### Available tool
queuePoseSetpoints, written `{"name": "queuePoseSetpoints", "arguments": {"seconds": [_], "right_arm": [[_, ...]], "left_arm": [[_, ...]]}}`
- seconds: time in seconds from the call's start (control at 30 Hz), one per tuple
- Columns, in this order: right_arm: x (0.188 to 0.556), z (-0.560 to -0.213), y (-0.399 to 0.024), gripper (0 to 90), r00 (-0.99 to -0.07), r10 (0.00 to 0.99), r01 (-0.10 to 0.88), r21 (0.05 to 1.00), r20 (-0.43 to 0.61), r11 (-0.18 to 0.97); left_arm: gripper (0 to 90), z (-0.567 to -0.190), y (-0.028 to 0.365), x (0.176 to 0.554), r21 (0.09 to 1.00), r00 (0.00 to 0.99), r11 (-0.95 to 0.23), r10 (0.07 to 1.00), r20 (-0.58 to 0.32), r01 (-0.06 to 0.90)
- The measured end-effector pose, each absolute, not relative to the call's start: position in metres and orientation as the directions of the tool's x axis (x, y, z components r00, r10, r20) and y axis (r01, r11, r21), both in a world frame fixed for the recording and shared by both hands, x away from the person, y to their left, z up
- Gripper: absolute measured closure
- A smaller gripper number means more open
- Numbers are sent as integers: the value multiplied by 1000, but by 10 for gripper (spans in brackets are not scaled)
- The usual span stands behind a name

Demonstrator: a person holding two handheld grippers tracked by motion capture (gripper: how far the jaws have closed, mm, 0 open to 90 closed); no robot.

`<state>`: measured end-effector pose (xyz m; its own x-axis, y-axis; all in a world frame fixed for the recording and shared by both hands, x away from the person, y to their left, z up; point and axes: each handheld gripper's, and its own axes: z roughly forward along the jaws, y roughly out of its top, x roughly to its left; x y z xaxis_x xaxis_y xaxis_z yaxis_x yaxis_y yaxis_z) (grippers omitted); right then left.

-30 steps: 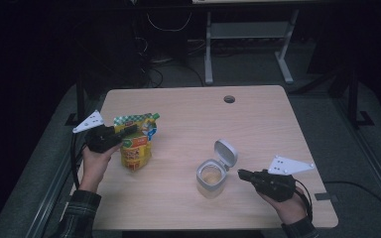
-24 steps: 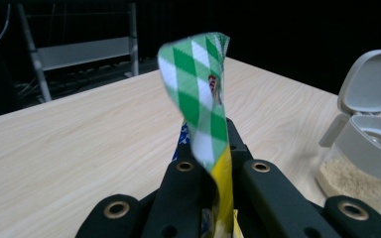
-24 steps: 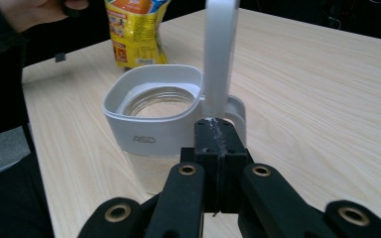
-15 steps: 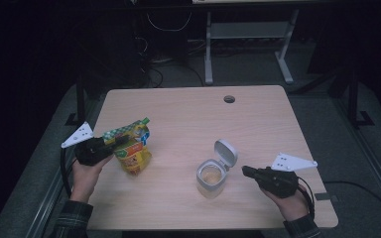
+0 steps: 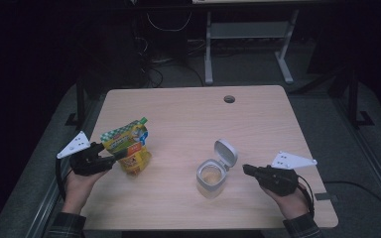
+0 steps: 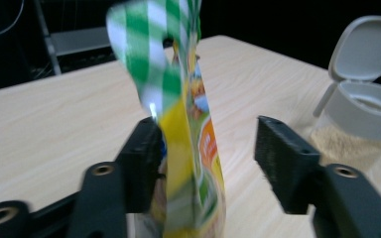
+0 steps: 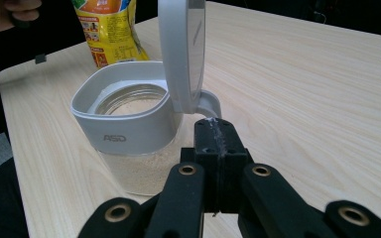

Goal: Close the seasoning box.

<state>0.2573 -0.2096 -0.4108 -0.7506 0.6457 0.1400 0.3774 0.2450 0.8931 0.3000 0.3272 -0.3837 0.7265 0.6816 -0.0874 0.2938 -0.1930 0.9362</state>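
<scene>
Having stood the pouch (image 5: 127, 148) upright at the table's (image 5: 258, 124) left edge, our left gripper (image 6: 206, 148), jaws just opening, frees it; our right gripper (image 7: 217, 144), jaws together and empty, waits behind the open-lidded jar (image 5: 212, 176)

Right gripper (image 7: 217, 130): black jaws pressed together, nothing between, tips just short of the hinge of the jar (image 7: 129, 130). Jar is clear with a grey collar, pale grains inside, lid (image 7: 181, 52) flipped up. Yellow pouch (image 7: 110, 29) stands behind it on the wooden table (image 7: 302, 89).
</scene>
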Motion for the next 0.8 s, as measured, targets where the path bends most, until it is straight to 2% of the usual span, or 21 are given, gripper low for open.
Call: {"name": "queuePoseSetpoints", "arguments": {"seconds": [0.17, 0.37, 0.6, 0.8], "right_arm": [[259, -410, -211, 899, -747, 650, 378, 894, 141, 241], [261, -411, -211, 899, -741, 657, 379, 894, 138, 239], [265, -411, -210, 899, -733, 668, 379, 893, 129, 243], [272, -410, -209, 899, -732, 670, 376, 893, 124, 247]], "left_arm": [[323, -388, 330, 288, 923, 719, -217, 690, -84, 317], [271, -397, 333, 271, 903, 713, -240, 694, -97, 357], [262, -410, 336, 252, 877, 716, -267, 688, -117, 400], [261, -414, 326, 240, 870, 745, -291, 656, -122, 398]]}}
